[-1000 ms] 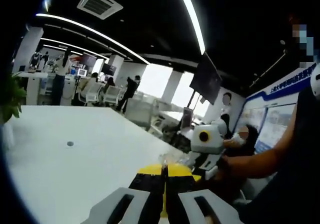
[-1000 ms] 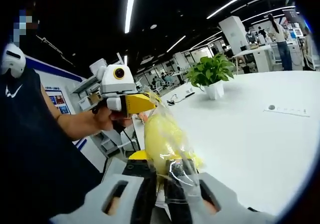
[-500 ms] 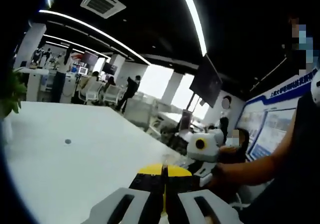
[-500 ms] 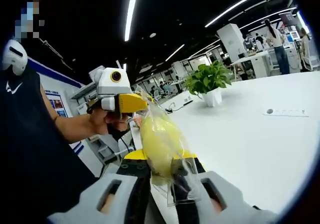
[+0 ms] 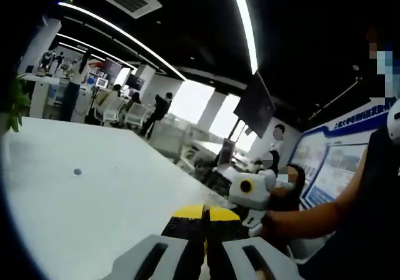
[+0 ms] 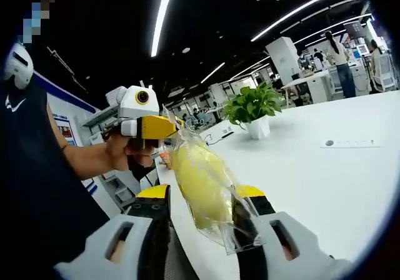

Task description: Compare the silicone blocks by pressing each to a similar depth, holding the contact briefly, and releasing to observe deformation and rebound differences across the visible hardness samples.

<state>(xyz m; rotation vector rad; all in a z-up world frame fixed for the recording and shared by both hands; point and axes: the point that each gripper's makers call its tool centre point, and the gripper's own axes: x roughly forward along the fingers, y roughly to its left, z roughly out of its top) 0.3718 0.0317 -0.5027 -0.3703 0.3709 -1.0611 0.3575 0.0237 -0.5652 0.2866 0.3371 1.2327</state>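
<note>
Yellow silicone block (image 6: 199, 183) in clear bag, held up off the white surface (image 6: 325, 180), strung between both hand-held grippers.

Right gripper view: block w/ its plastic wrap runs as a long diagonal, from the left hand-held gripper (image 6: 164, 127) at its upper end down between the right hand-held gripper (image 6: 203, 199)'s own jaws. Those jaws stand apart, one each side of the bag; can't tell if either pad touches it. Left one looks clamped on the bag's top edge, judging by how the bag hangs taut from its yellow tip; in left gripper view its jaws (image 5: 205, 227) are together, bag not visible there. So block lies straight ahead of the right hand-held gripper, long axis along its reach. Right is nearer for a squeeze. Potted plant (image 6: 253, 108) stands well apart on surface.
</note>
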